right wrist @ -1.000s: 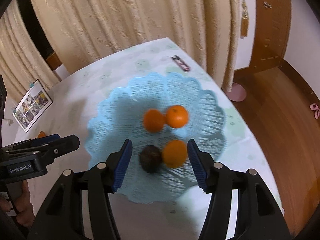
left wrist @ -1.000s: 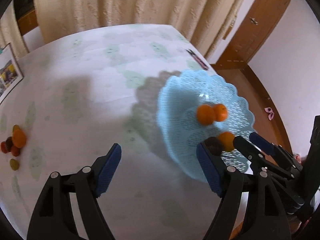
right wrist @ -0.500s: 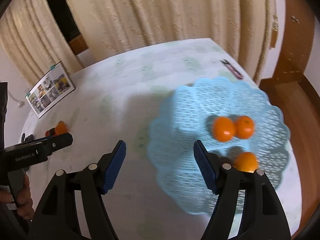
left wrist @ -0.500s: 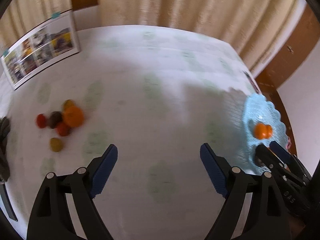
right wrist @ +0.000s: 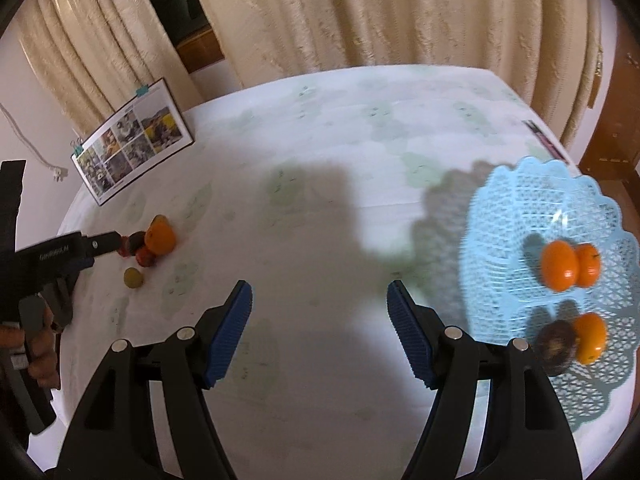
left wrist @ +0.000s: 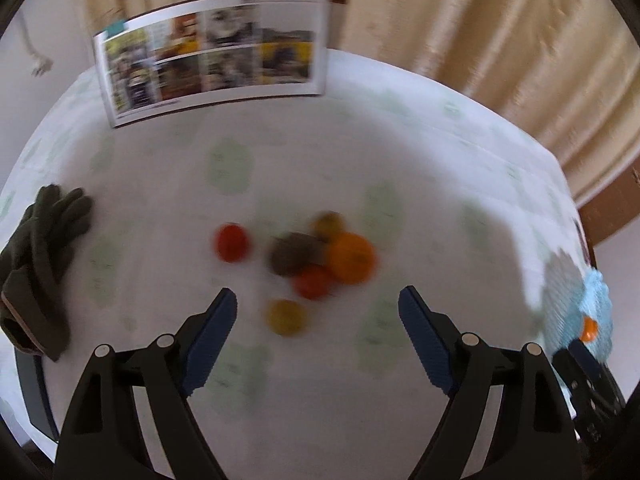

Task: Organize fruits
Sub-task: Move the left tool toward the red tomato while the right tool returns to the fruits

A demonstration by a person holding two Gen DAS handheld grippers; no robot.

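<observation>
Fruit cluster on the desk: an orange, a dark fruit, two red fruits and two yellowish ones, lying loose just ahead of the left gripper, whose jaws stand wide apart and hold nothing. Right gripper hovers over bare cloth, jaws likewise spread and empty. Blue lattice basket sits at the desk's right side and contains three oranges and one dark fruit. A photo board stands at the far edge; dark gloves lie at left.
</observation>
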